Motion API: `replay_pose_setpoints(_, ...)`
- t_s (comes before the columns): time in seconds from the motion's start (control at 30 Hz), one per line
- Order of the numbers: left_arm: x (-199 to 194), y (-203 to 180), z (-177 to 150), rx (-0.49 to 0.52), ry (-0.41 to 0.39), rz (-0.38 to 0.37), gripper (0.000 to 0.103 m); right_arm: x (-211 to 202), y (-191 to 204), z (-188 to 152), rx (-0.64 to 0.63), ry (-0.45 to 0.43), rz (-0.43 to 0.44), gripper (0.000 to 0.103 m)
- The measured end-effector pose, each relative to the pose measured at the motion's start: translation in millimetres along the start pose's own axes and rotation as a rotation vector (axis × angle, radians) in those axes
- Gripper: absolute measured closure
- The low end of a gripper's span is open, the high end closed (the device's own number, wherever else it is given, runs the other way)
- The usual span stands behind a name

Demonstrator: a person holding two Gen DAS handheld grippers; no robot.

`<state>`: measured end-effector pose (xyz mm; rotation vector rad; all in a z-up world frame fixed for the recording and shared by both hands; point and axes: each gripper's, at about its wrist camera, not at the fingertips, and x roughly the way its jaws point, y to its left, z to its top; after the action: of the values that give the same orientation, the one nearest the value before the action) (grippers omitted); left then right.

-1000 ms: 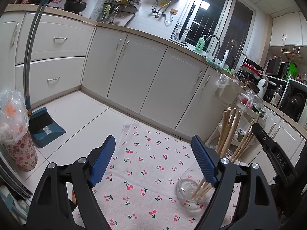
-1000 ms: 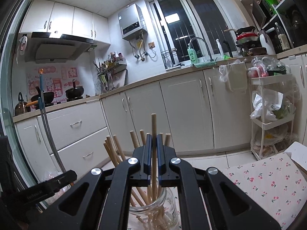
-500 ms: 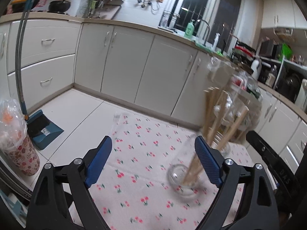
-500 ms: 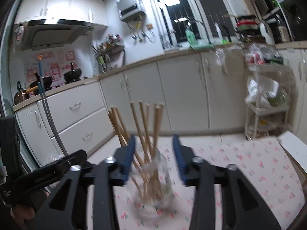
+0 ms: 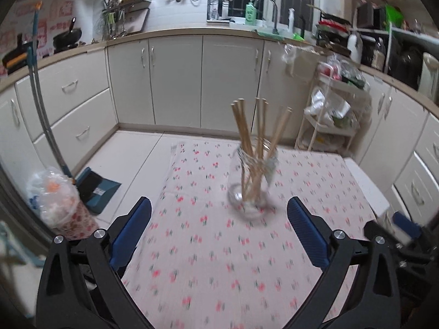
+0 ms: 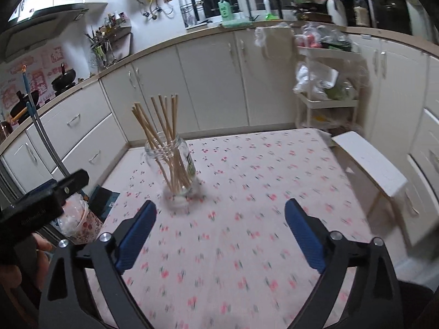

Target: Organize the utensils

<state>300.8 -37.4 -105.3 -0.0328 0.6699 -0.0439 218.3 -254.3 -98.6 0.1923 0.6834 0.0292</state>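
left gripper (image 5: 219, 224): mine, jaws spread wide, nothing between them, hanging over the cloth on the near side of the jar.
right gripper (image 6: 221, 227): mine too, jaws spread wide, empty, jar ahead and to its left.
jar (image 5: 252, 181): clear glass, upright on the cherry-print tablecloth (image 5: 208, 263), apart from both grippers.
chopsticks (image 5: 256, 137): wooden bundle standing in the jar, tops fanned out above the rim.
chopstick handling: my guess is light, stiff, thin; smooth wood could slip or pivot in the pads. Pinch one stick on the bare upper shaft above the rim, square across it.
jar handling: looks hard, slick, breakable, and top-heavy with sticks leaning; likely tips if bumped. If moved, take it across the body low down, gently.
task state: I see no loose utensils on the cloth; seems about done.
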Motion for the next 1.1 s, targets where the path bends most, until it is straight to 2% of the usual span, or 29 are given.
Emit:
replay_pose_setpoints(0.1,-45.4,-6.3,-10.7,0.022,0.024,0.004,0.008,-55.2,-0.2,-5.4,0.018,-0.011,-0.014,0.007)
replay_pose_setpoints(0.3,-129.6,-7.5,-31.4,0.019,0.035,-0.012,0.008,-134.5,4.3,-23.1,0.044,0.025,-0.005,0.007)
replay_pose_setpoints(0.53,-216.1,-4.3,-73.0,-0.005,0.034,0.014,0.008,-217.4,17.5,-67.0,0.098,-0.013,0.003,0.007)
replay_pose_setpoints(0.7,-266.3,2.5,-104.3,-0.021,0.042,0.01,0.008,-254.5,33.5,-90.8,0.037,-0.026,0.006,0.007)
replay_pose_setpoints(0.8,-288.8,4.0,-115.6,-0.003,0.038,0.006,0.008,-267.4,30.5,-89.3,0.062,-0.034,-0.005,0.007)
replay_pose_setpoints(0.87,-299.8,5.8,-116.3,-0.011,0.029,-0.001,0.008,-273.0,29.3,-87.4,0.079,-0.013,0.001,0.007)
replay_pose_setpoints(1.1,-328.0,19.9,-109.2,-0.058,-0.036,0.017,0.008,-291.7,41.3,-95.1,0.043,-0.031,-0.018,0.007)
